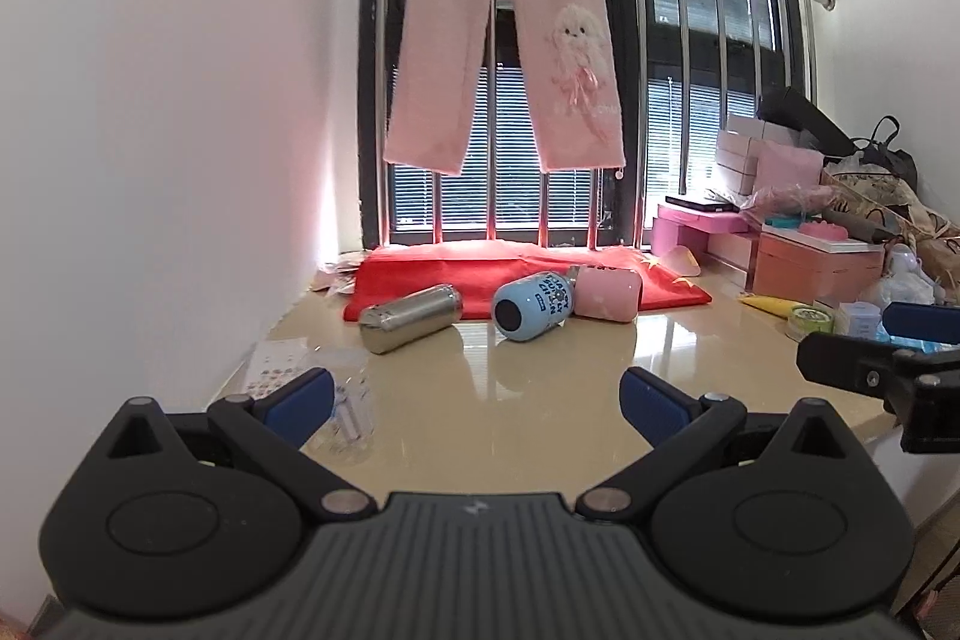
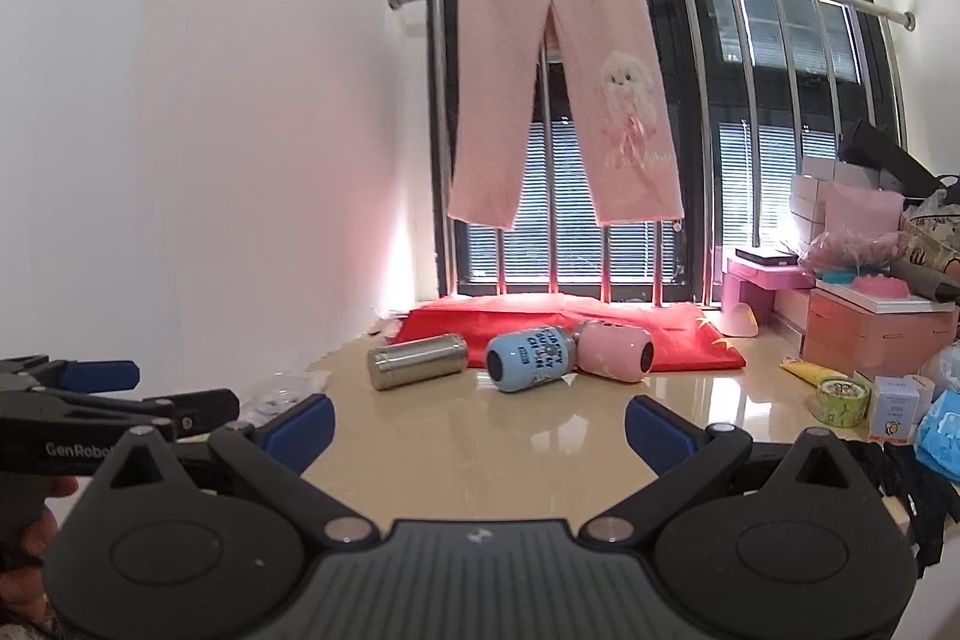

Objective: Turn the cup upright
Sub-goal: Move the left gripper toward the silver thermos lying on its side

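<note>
Three cups lie on their sides at the far end of the beige counter: a steel cup (image 1: 411,317) (image 2: 418,361), a blue printed cup (image 1: 533,306) (image 2: 528,359) and a pink cup (image 1: 606,293) (image 2: 617,351). My left gripper (image 1: 477,397) is open and empty, well short of the cups. My right gripper (image 2: 480,427) is open and empty, also short of them. Each gripper shows at the edge of the other's view, the right one at the right (image 1: 870,370), the left one at the left (image 2: 114,403).
A red cloth (image 1: 528,274) lies behind the cups under the window railing with pink trousers (image 1: 504,40) hung on it. Boxes and clutter (image 1: 822,256) fill the right side. A clear plastic item (image 1: 345,412) lies at the near left. A white wall bounds the left.
</note>
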Motion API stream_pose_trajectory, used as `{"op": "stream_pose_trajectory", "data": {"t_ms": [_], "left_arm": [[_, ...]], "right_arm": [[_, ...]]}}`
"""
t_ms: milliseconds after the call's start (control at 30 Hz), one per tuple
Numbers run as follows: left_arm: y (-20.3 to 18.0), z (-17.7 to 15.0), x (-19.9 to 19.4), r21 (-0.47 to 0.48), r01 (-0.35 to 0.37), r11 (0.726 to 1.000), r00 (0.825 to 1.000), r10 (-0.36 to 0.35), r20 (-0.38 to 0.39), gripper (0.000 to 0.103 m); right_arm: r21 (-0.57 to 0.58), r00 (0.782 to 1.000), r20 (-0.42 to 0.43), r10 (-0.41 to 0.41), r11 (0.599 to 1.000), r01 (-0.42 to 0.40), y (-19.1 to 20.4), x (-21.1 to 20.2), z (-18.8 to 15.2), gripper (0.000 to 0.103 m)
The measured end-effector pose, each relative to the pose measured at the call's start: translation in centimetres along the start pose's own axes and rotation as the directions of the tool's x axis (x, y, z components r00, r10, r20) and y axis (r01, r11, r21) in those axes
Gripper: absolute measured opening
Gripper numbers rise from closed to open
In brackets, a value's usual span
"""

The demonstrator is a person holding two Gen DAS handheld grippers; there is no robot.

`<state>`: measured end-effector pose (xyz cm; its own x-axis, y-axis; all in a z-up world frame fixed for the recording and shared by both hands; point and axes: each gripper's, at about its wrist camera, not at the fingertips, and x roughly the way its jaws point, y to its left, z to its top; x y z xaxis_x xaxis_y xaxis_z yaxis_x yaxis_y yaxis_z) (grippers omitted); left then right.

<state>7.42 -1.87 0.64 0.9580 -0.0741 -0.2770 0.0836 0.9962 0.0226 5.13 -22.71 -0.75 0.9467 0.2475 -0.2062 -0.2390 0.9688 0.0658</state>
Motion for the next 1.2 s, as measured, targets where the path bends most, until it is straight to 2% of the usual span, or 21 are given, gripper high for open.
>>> {"op": "stream_pose_trajectory", "data": {"t_ms": [267, 433, 667, 900, 1033, 1100, 1200], "left_arm": [[-1.3, 4.1, 8.4, 0.048, -0.007, 0.999, 0.999, 0.009, -0.04, 0.103], [-1.7, 6.3, 14.9, 0.092, -0.012, 0.996, 0.994, 0.022, -0.105, 0.103], [-0.8, 9.4, 23.9, 0.091, -0.009, 0.996, 0.97, 0.031, -0.24, 0.103], [0.2, 11.3, 32.6, 0.14, -0.012, 0.99, 0.931, 0.062, -0.359, 0.103], [1.1, 11.3, 37.3, 0.184, -0.027, 0.983, 0.9, 0.104, -0.423, 0.103], [1.6, 11.3, 39.9, 0.213, -0.025, 0.977, 0.877, 0.124, -0.464, 0.103], [2.9, 10.9, 44.0, 0.253, -0.012, 0.967, 0.828, 0.152, -0.54, 0.103]], "right_arm": [[-0.018, 0.998, -0.049, 0.026, 0.999, -0.027, -4.1, 8.1, 2.8, 0.103], [-0.031, 0.995, -0.089, 0.053, 0.998, -0.056, -6.7, 14.4, 4.1, 0.103], [-0.063, 0.986, -0.141, 0.091, 0.993, -0.1, -9.4, 22.9, 5.4, 0.103], [-0.114, 0.968, -0.191, 0.16, 0.976, -0.184, -10.7, 31.1, 6.1, 0.103], [-0.16, 0.953, -0.222, 0.205, 0.957, -0.243, -10.4, 34.8, 5.8, 0.103], [-0.186, 0.943, -0.241, 0.231, 0.942, -0.278, -10.2, 36.6, 5.6, 0.103], [-0.219, 0.929, -0.27, 0.255, 0.923, -0.317, -10.1, 39.5, 5.2, 0.103]]}}
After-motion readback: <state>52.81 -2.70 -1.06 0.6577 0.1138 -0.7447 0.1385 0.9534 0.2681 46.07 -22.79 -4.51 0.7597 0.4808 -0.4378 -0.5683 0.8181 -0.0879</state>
